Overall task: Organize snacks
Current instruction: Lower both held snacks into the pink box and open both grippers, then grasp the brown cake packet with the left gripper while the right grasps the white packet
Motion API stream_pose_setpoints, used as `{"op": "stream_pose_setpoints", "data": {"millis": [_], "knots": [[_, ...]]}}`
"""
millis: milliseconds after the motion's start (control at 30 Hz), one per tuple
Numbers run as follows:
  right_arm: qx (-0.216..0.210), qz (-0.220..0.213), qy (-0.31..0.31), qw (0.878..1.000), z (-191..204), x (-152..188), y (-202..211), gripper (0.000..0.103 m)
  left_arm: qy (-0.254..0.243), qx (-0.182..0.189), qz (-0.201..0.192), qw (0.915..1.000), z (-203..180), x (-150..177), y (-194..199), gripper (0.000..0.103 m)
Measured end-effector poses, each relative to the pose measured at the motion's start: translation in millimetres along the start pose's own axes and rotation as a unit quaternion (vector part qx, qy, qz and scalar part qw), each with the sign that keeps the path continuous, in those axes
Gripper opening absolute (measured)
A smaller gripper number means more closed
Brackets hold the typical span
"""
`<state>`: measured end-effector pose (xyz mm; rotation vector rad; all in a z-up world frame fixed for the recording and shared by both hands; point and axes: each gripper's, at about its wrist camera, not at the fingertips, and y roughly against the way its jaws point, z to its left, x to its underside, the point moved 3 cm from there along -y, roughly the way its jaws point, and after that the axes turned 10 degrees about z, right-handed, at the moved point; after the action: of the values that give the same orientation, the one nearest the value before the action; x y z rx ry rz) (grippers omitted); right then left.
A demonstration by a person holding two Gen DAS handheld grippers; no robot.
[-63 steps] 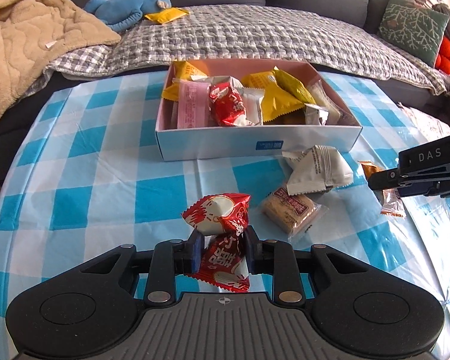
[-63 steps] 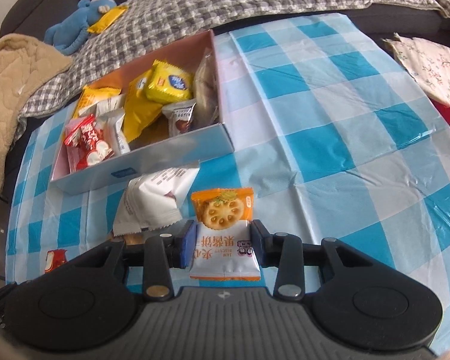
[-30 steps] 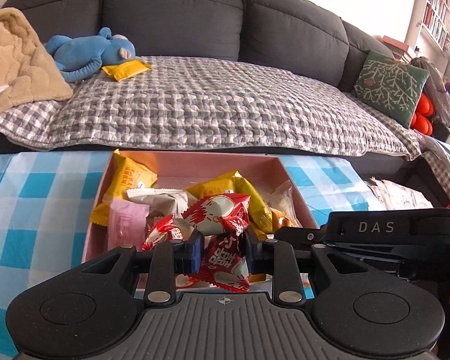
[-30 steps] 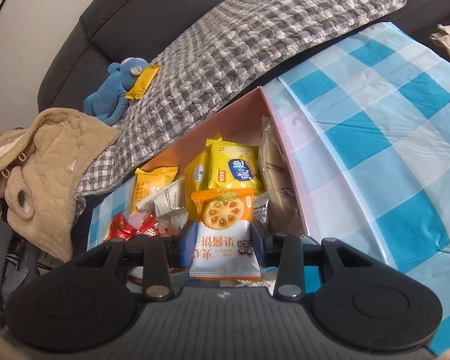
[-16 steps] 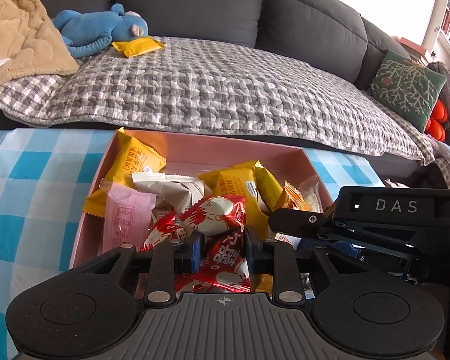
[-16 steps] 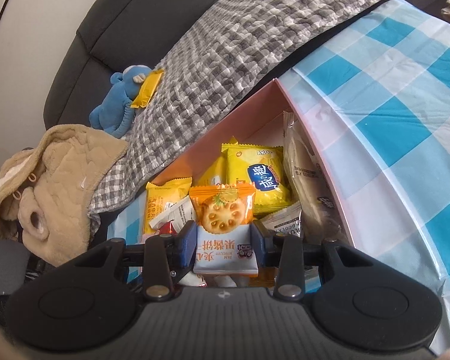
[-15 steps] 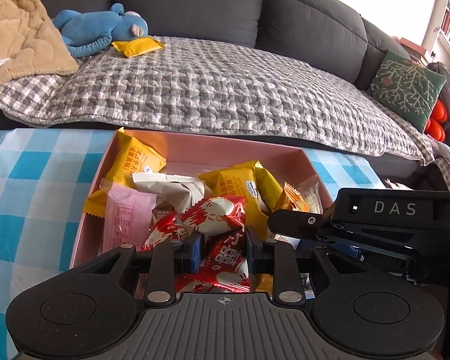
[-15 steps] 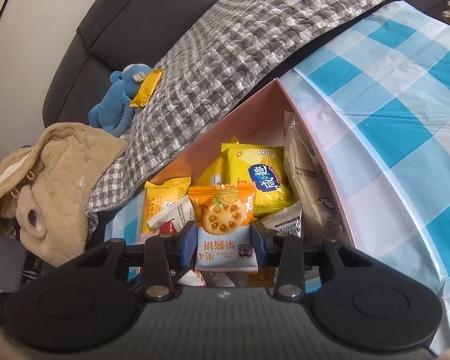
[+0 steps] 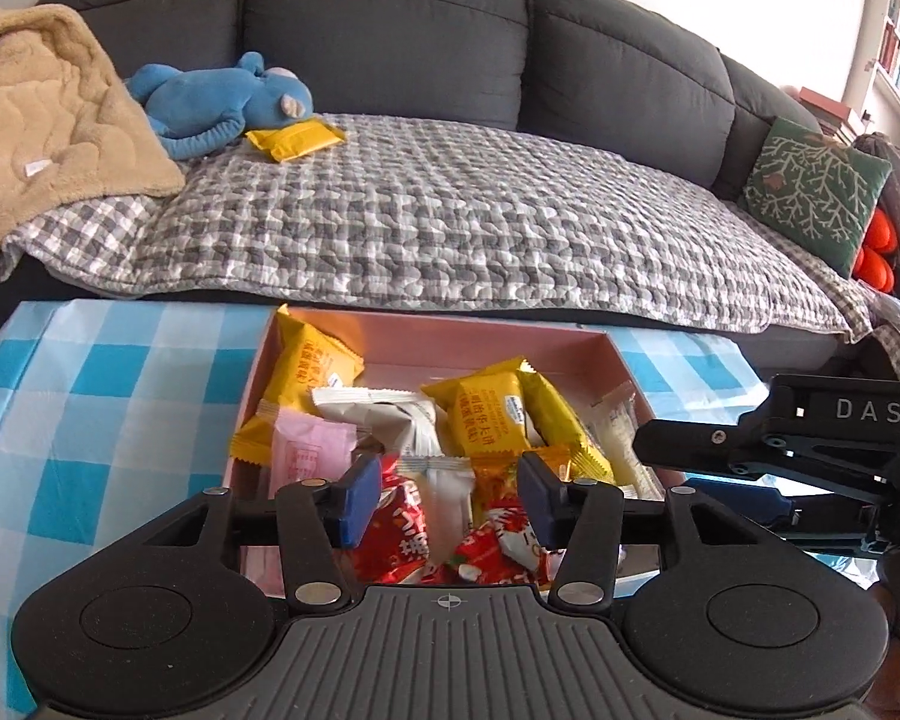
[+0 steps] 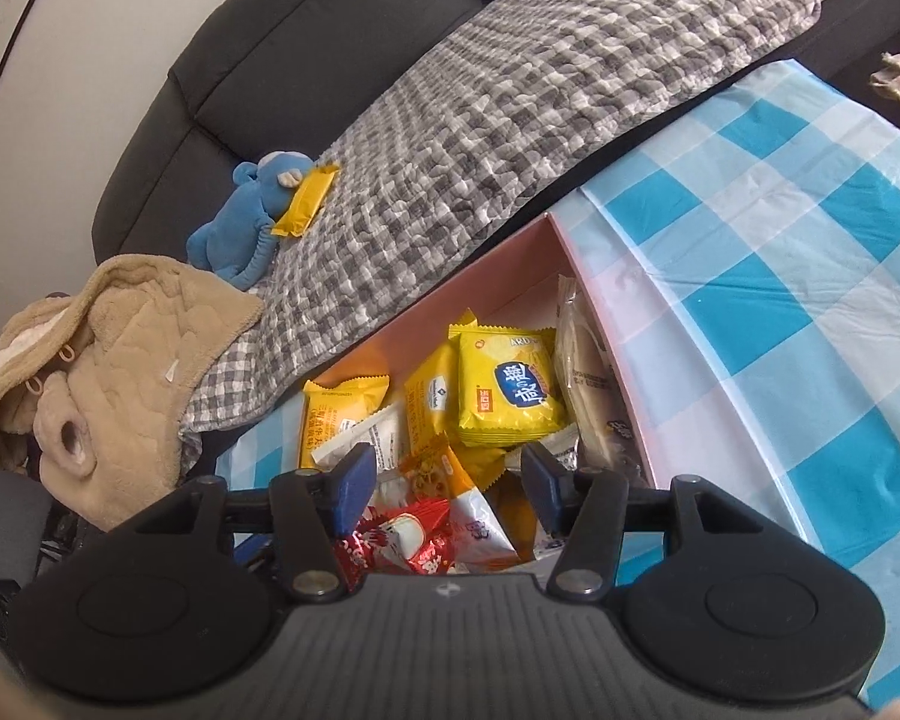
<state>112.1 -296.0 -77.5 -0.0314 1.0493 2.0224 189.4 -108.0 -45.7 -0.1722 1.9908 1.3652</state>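
Hovering over the pink-lined snack box (image 9: pixel 390 342), the left gripper (image 9: pixel 450 501) has its jaws opening, its blue pads (image 9: pixel 357 501) standing clear of everything, and it holds nothing. Below the gap, inside the box, lies the red-and-white candy packet (image 9: pixel 399 534), next to a second red wrapper (image 9: pixel 498 540) and a white sachet (image 9: pixel 447 492). Farther back in the box sit a yellow biscuit pack (image 9: pixel 315 363) against the left wall, a pink packet (image 9: pixel 306 456) in front of it, a white crumpled wrapper (image 9: pixel 384 414) and a yellow cracker pack (image 9: pixel 492 414) near the middle.

The right gripper (image 10: pixel 447 489) also hangs above the box (image 10: pixel 510 276), its jaws opening with no grip on anything. The orange-topped cracker packet (image 10: pixel 444 480) lies loose in the box beneath the gap, tilted, with a red candy wrapper (image 10: pixel 402 540) just beside it toward the camera. Beyond it rests a yellow packet with a blue oval logo (image 10: pixel 504 384), and a clear-wrapped pastry (image 10: pixel 588 372) leans along the box's right wall. In the left view the right gripper (image 9: pixel 750 462) reaches in over the box's right end.

The box sits on a blue-and-white checked tablecloth (image 10: pixel 780 276). Behind the box stands a dark sofa (image 9: pixel 390 42) covered by a grey checked quilt (image 9: pixel 450 216), with a blue plush toy (image 9: pixel 222 96) and a yellow packet (image 9: pixel 297 138) touching it, a tan blanket (image 9: pixel 36 120) and a green cushion (image 9: pixel 816 186).
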Motion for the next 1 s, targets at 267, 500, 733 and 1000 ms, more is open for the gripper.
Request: {"op": "stream_pose_setpoints", "data": {"millis": [267,500,733,1000], "knots": [[0.043,0.051,0.008,0.998,-5,11,-1,0.055,-0.009,-0.002,0.045,0.9989,-1,28,13,0.061],[0.057,0.115,0.014,0.992,-7,39,-3,0.056,-0.047,0.005,0.084,0.9953,-22,63,19,0.074],[0.066,0.095,0.000,0.993,-14,42,17,0.064,-0.056,-0.005,0.111,0.9922,-24,88,17,0.078],[0.069,0.106,-0.006,0.992,-18,42,7,0.065,-0.079,-0.015,0.119,0.9897,-31,96,0,0.079]]}}
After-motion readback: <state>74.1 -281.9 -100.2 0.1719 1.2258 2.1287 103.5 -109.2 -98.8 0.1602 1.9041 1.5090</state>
